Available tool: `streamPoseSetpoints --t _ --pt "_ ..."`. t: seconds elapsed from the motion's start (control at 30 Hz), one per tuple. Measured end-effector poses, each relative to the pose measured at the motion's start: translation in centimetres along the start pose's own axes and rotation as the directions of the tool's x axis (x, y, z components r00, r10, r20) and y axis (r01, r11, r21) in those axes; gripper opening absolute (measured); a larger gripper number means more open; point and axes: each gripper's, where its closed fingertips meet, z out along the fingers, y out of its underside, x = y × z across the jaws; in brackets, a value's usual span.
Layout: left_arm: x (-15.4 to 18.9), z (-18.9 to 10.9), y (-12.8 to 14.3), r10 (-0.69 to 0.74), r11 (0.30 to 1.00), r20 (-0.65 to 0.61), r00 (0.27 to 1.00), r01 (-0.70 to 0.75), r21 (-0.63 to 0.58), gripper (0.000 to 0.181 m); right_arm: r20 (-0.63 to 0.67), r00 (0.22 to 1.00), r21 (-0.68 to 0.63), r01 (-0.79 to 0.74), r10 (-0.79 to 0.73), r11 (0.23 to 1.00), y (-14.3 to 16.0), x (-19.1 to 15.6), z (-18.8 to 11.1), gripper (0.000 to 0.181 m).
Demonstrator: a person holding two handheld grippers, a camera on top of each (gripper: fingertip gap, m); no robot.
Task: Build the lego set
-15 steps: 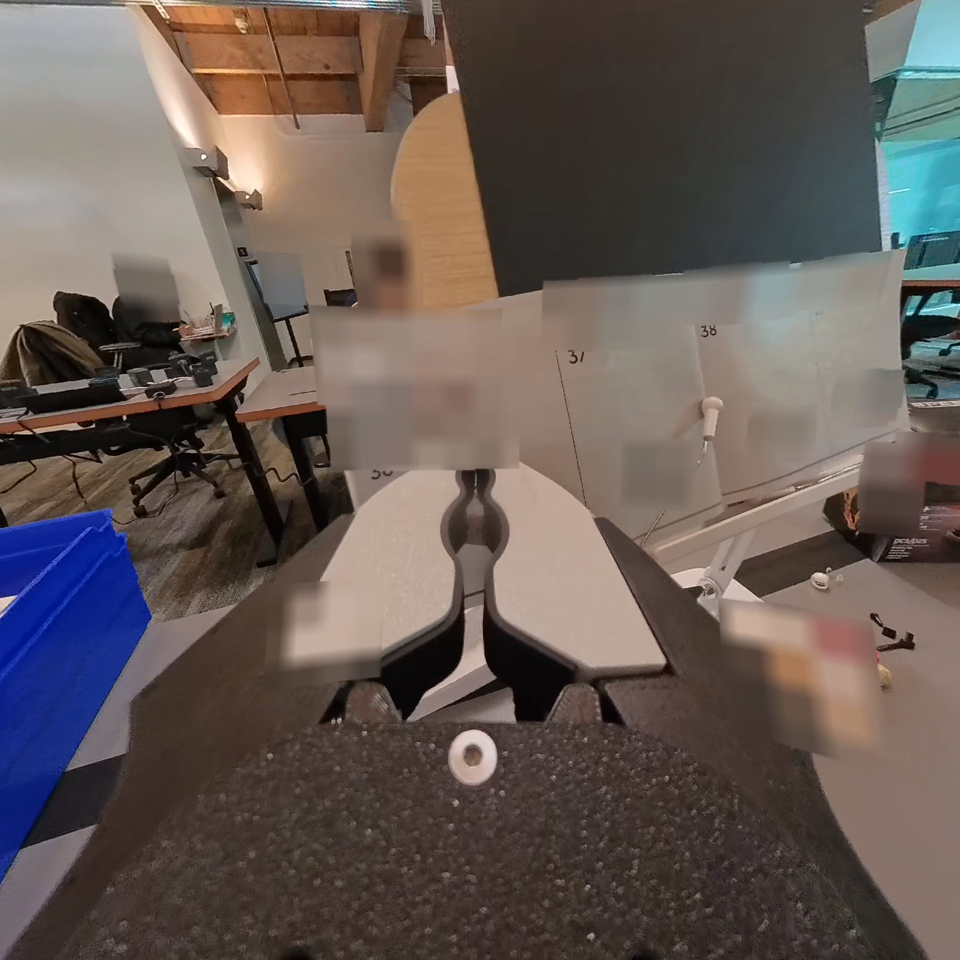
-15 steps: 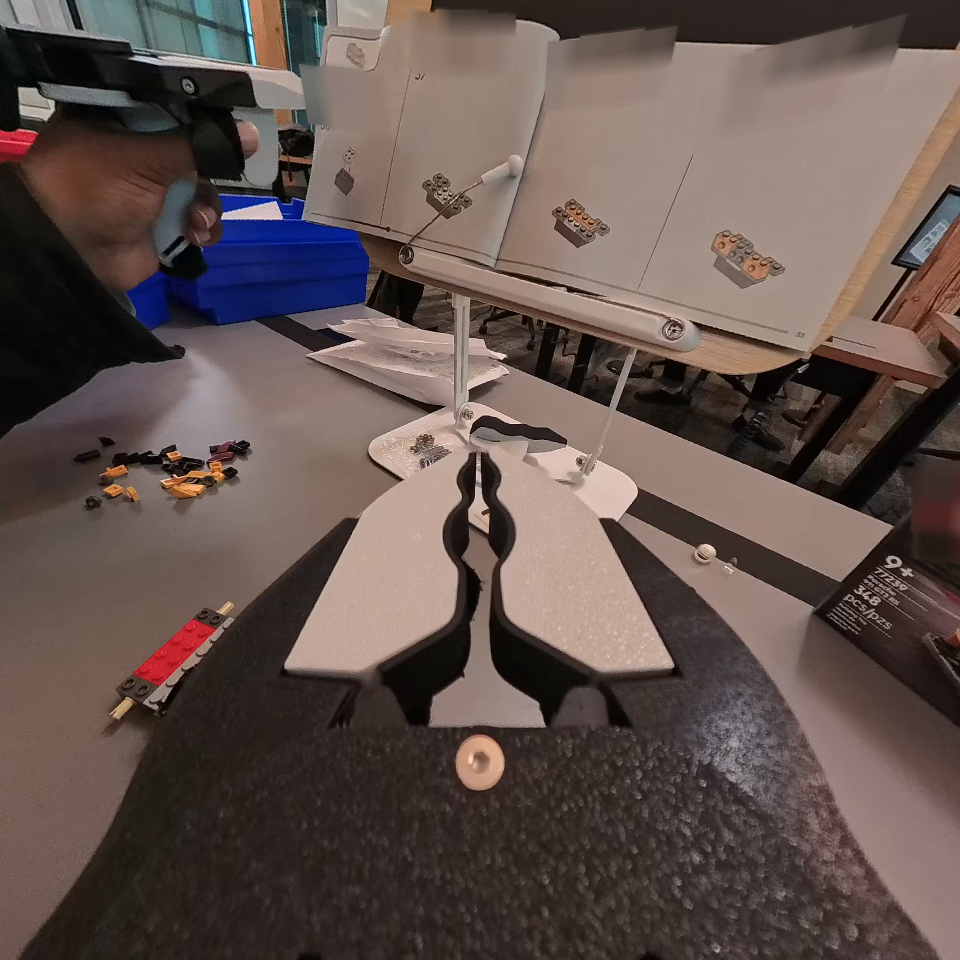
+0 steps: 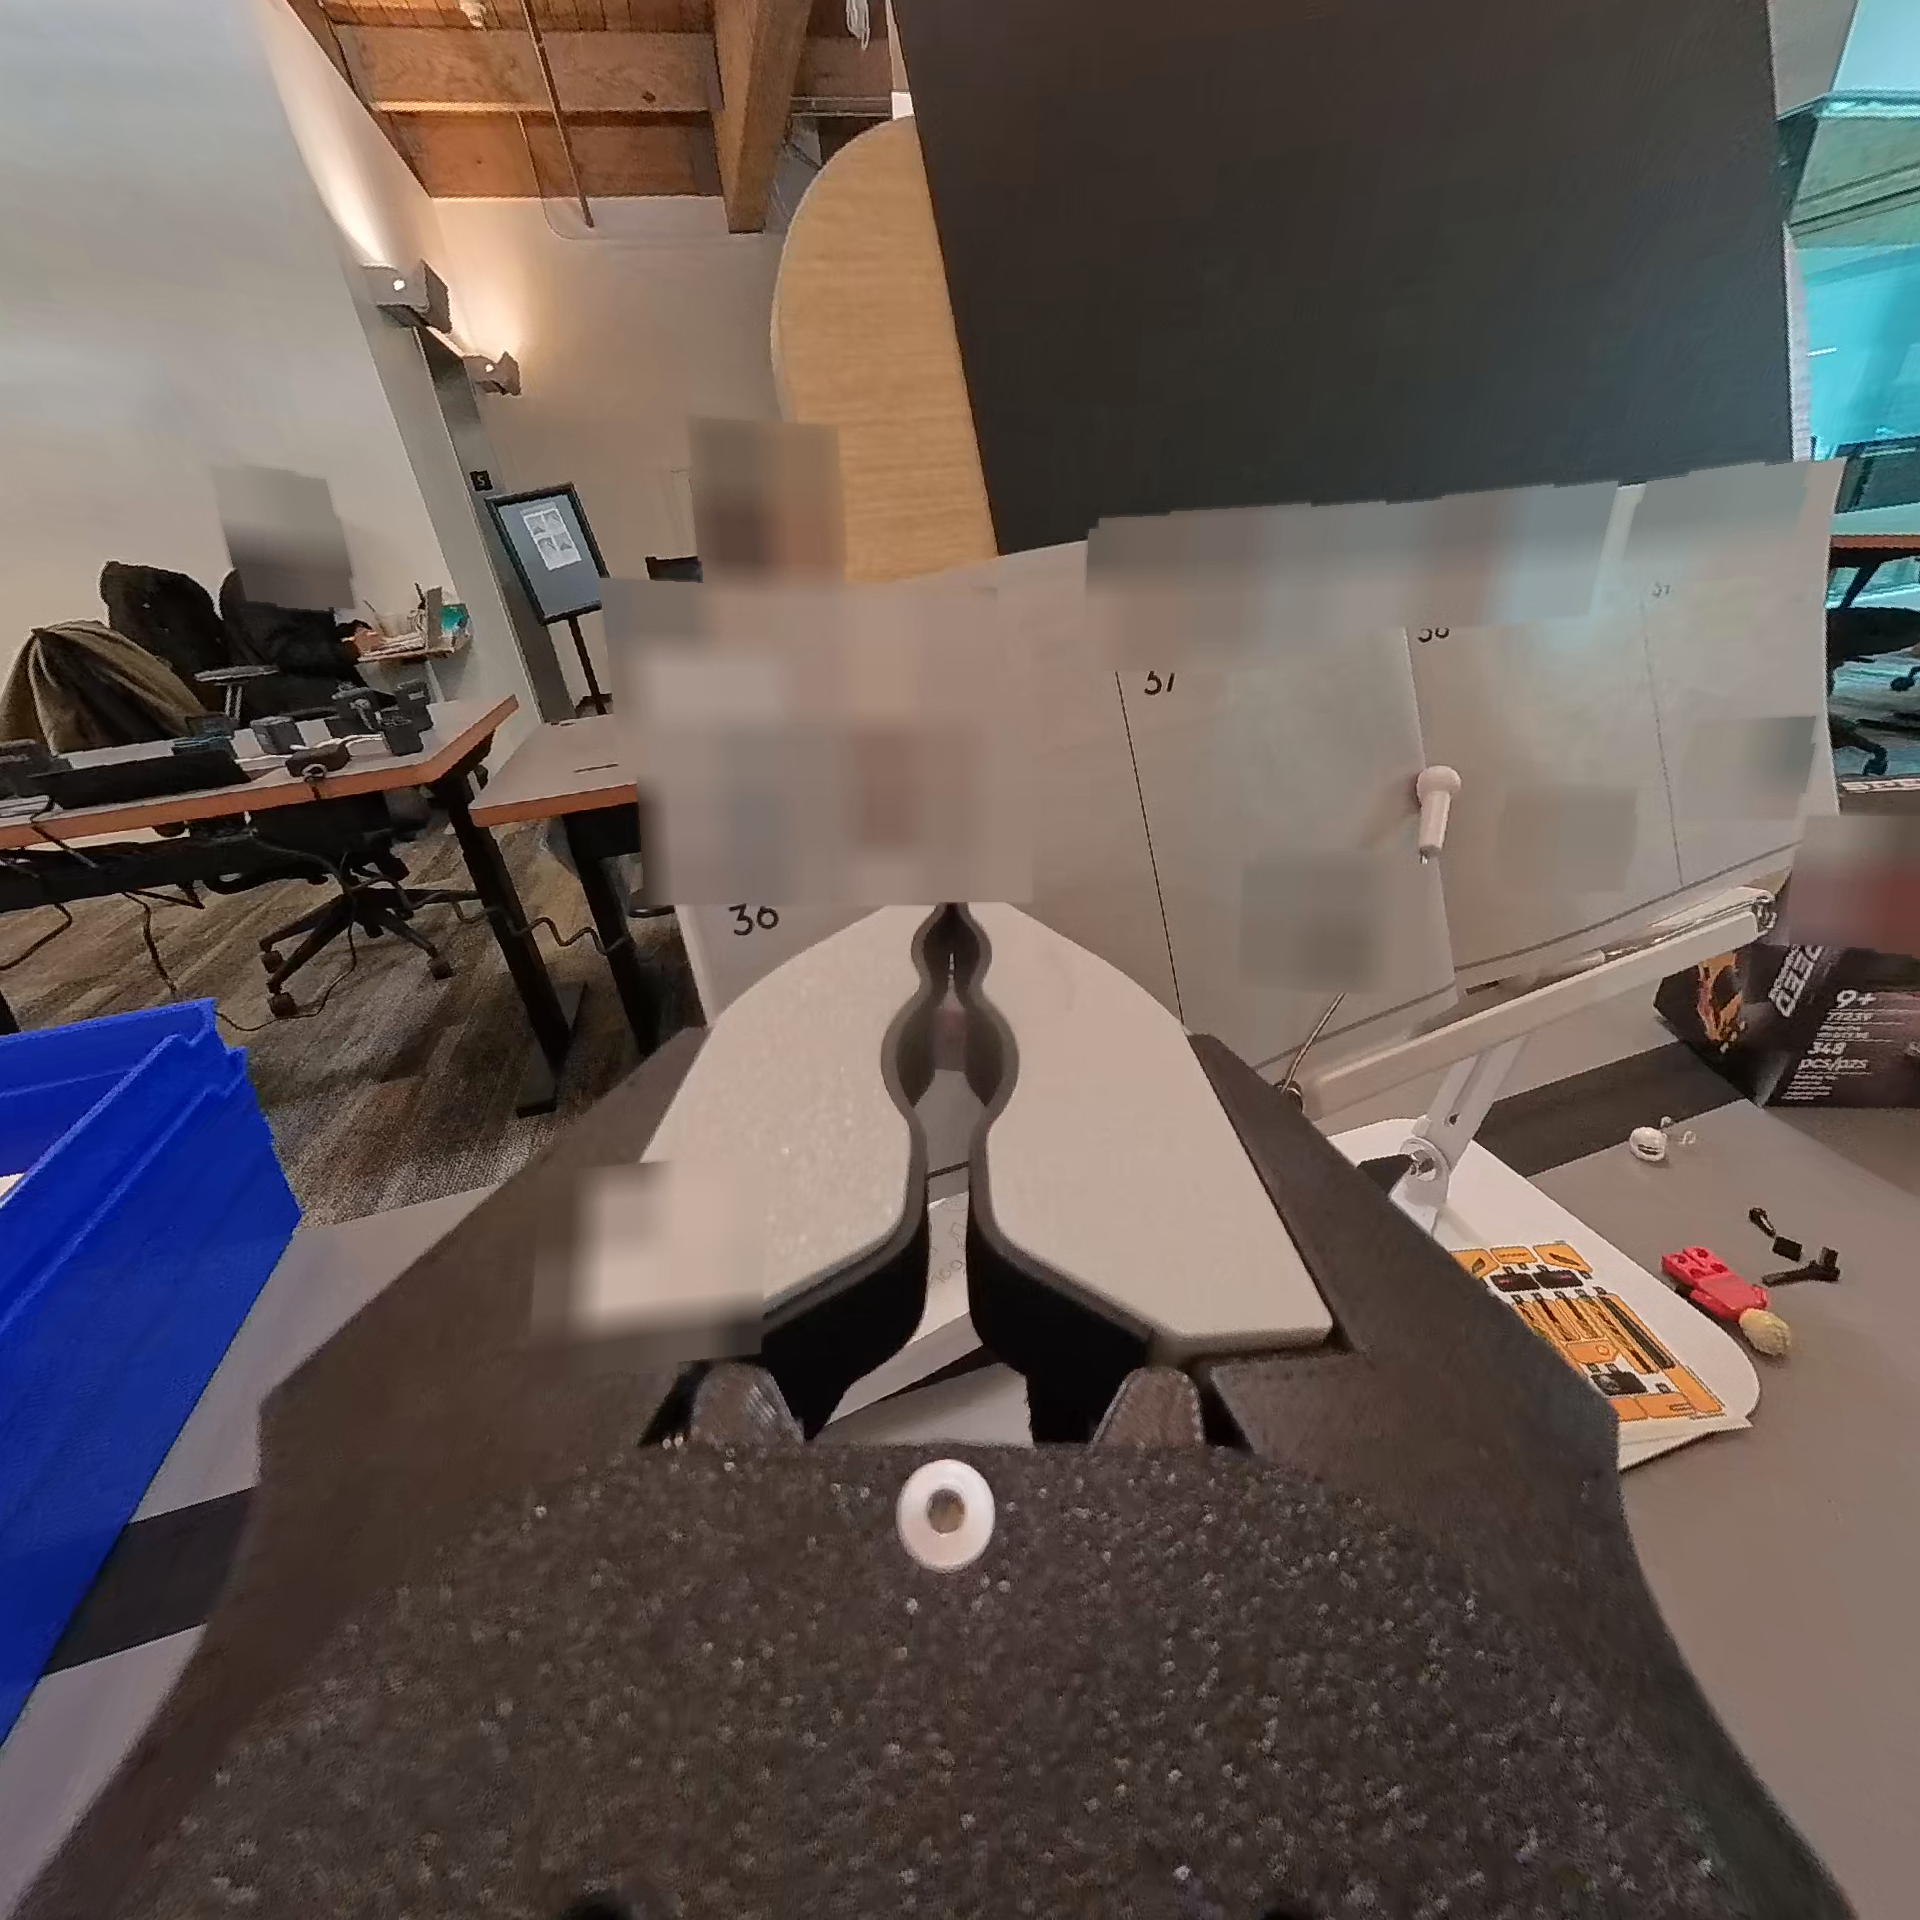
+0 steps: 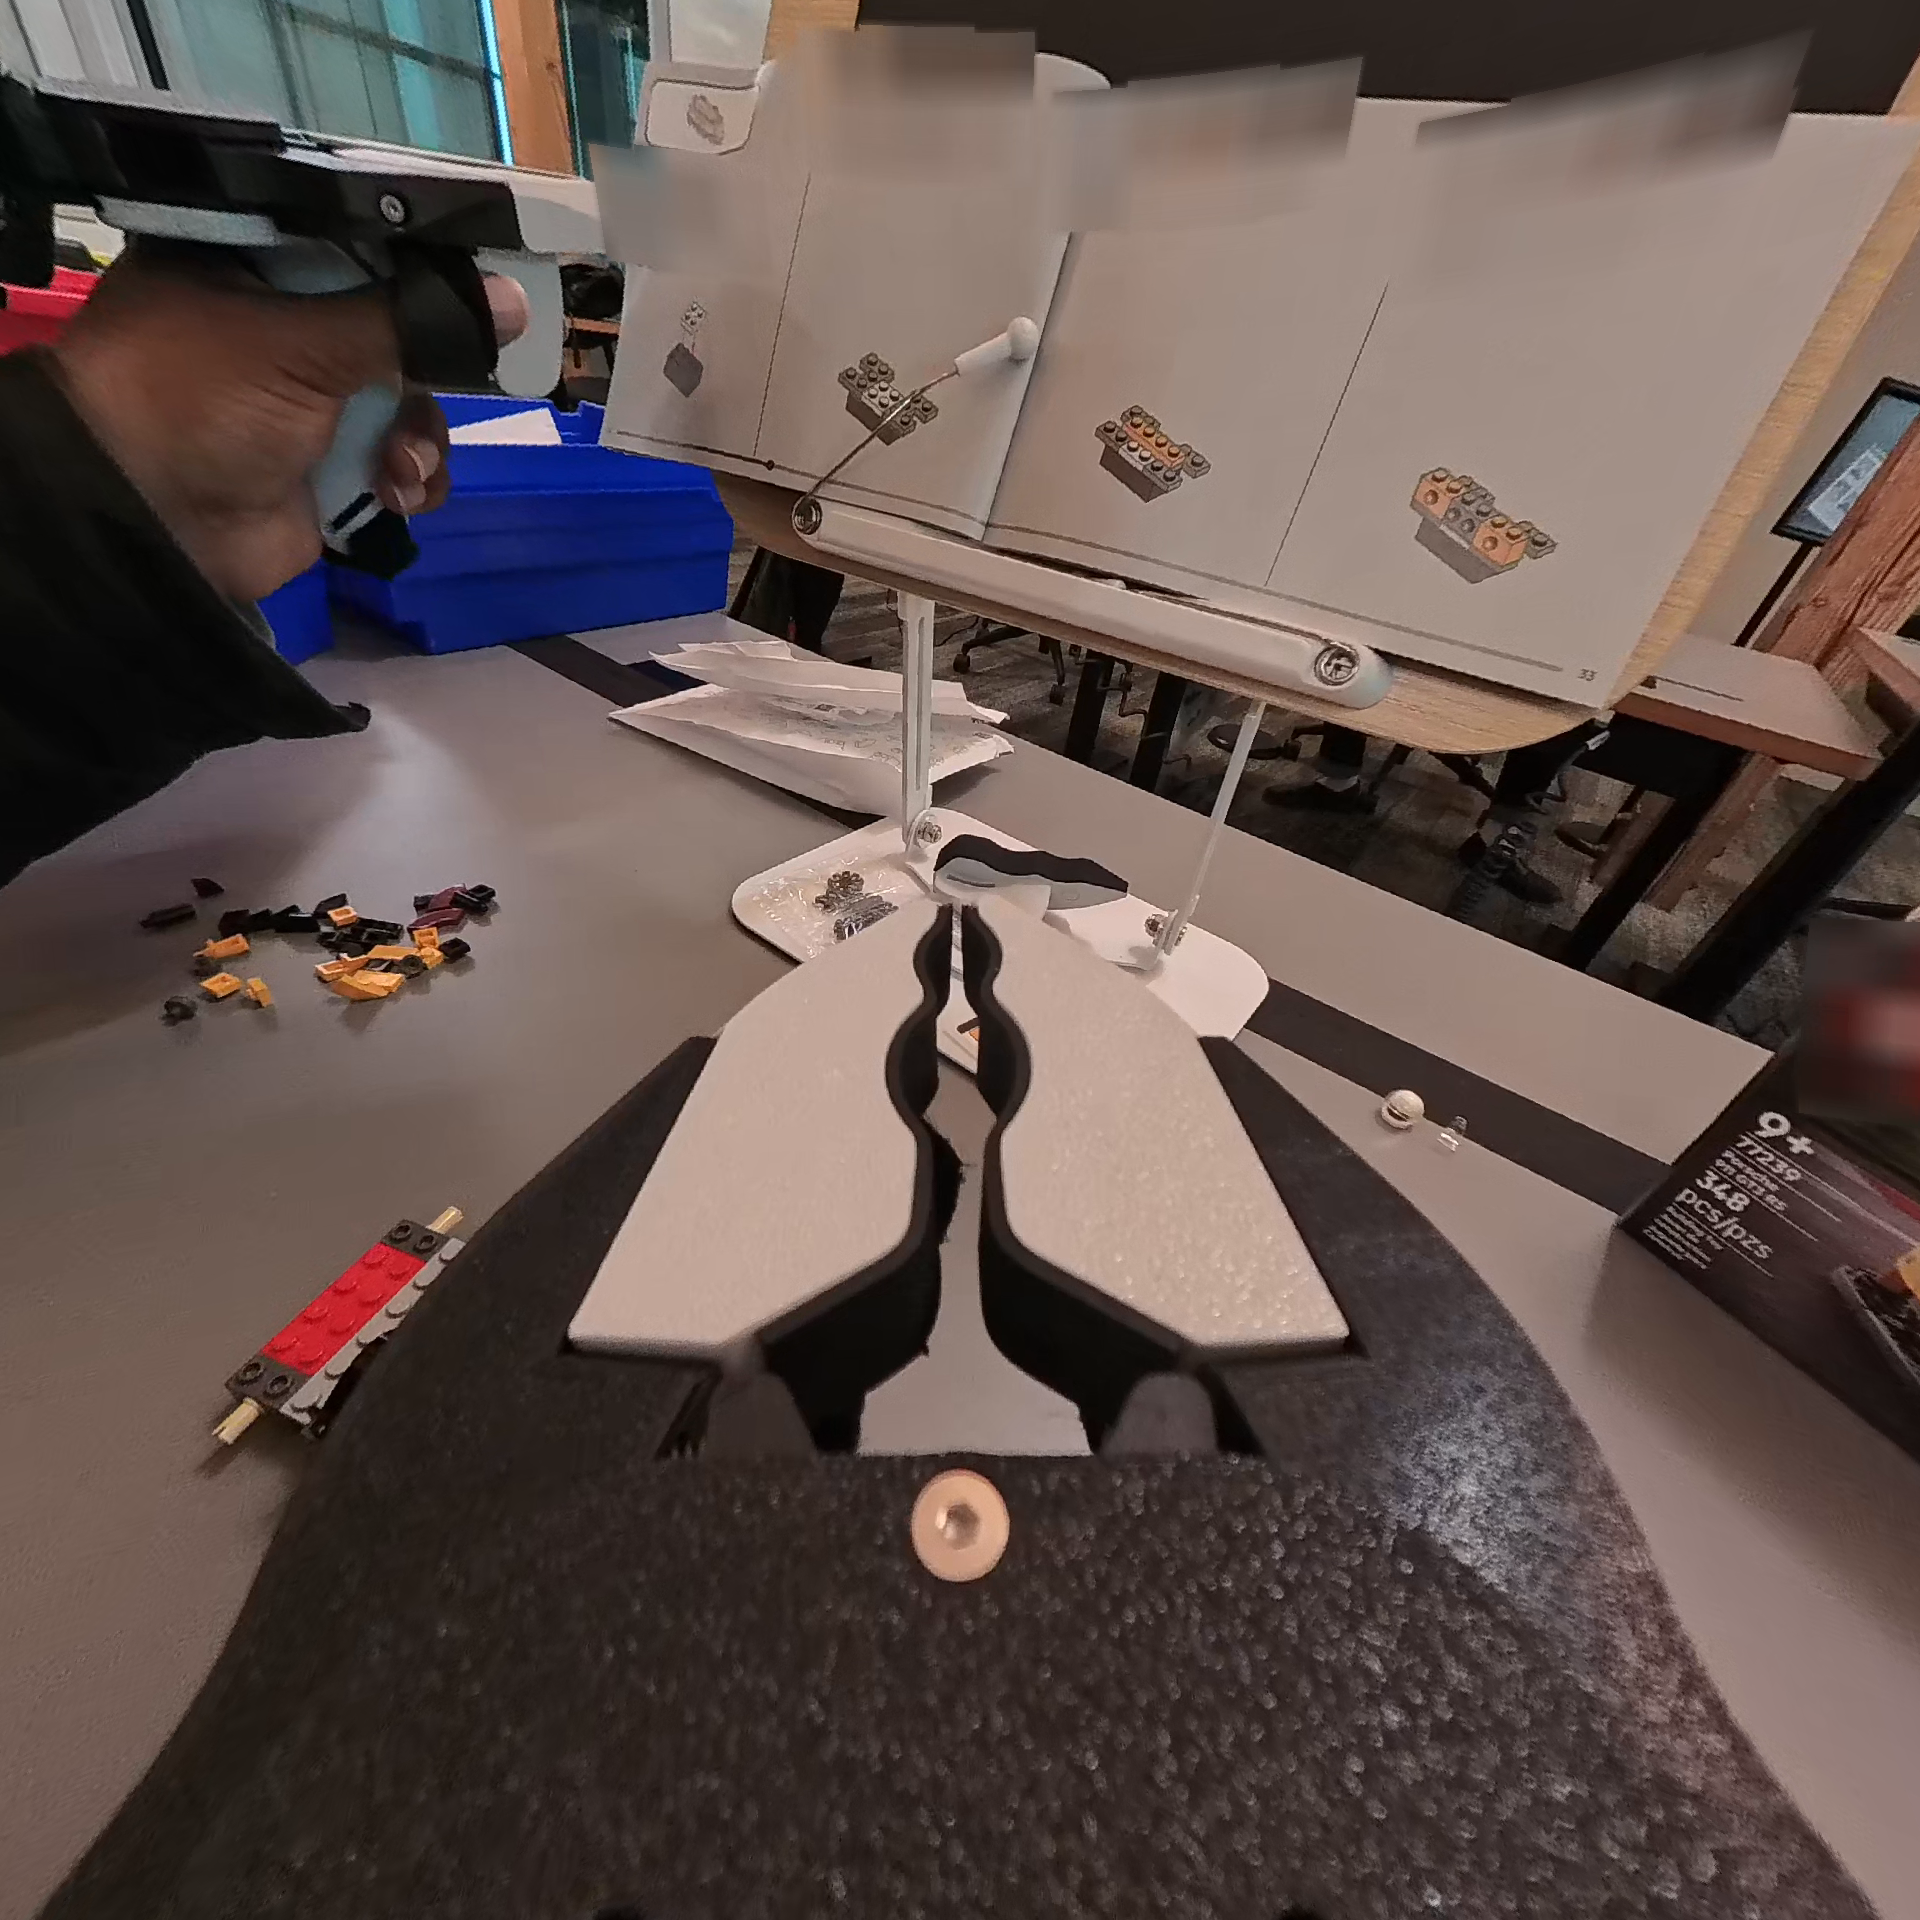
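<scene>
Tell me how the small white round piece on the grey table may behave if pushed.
The small white round piece looks ball-like, so it would probably roll. It seems tiny and likely light. It lies free on the grey table, so a nudge may send it off.

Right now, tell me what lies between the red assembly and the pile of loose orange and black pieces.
Nothing: in the right wrist view, bare grey table separates the red assembly from the loose pile.

Red-and-grey lego assembly (image 4: 343, 1314), orange-black loose pieces (image 4: 332, 940), blue bins (image 4: 540, 520)
</scene>
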Motion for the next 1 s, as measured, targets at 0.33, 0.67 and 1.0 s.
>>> streamPoseSetpoints --t 0.33,0.67,1.0 --pt "-1.2 -4.4 -0.7 0.106 0.955 -0.196 0.975 -0.154 -0.254 0.006 -0.004 1.000 0.016 -0.013 0.013 1.000 -0.5 0.3 -0.3 0.001" --pt "-1.5 -13.2 3.9 0.130 0.873 -0.288 0.949 -0.247 -0.420 0.008 0.002 0.999 0.022 -0.032 0.032 0.999 -0.6 0.3 -0.4 0.001" --pt "-17.5 -25.4 6.1 0.207 0.813 0.132 0.969 -0.095 -0.575 0.000 -0.010 1.000 0.009 0.007 -0.007 1.000 -0.4 0.0 -0.7 0.001"
